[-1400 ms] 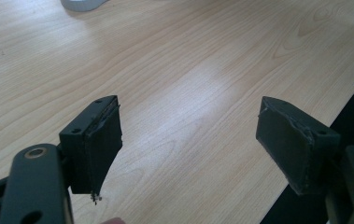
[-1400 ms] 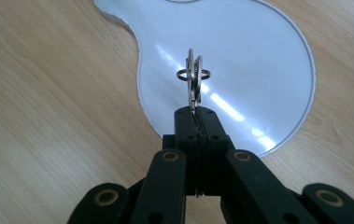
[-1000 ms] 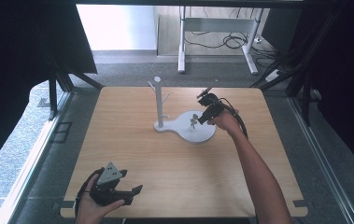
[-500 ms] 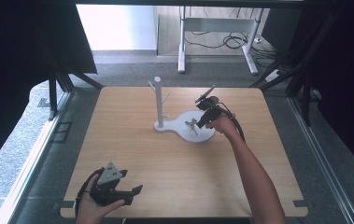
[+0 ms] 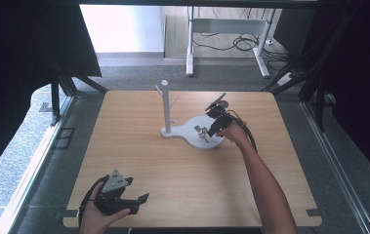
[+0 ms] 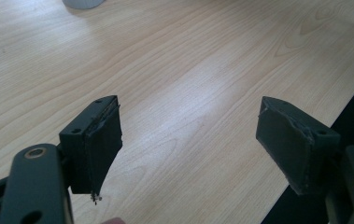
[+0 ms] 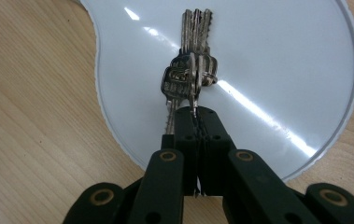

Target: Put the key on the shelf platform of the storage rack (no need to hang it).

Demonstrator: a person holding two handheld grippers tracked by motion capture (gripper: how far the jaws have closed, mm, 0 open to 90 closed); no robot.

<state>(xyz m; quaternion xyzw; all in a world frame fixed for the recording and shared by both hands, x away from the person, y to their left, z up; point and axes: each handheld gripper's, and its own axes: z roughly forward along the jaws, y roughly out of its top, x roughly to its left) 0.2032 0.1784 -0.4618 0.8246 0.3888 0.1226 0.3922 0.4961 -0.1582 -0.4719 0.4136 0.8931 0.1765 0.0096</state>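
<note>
The bunch of keys (image 7: 191, 74) is a small cluster of silver metal keys, their toothed blades lying close together and pointing away across the white tray (image 7: 277, 56), their flat heads stacked toward the near side. One head bears stamped lettering, too small to read. The bunch rests on the glossy tray surface, near its middle and a little toward the narrowing neck, with the ring end pinched between the closed fingers (image 7: 184, 135) of the right gripper (image 7: 195, 114). In the high view the keys (image 5: 202, 132) show as a small glinting clump on the rounded part of the tray (image 5: 192, 127).
</note>
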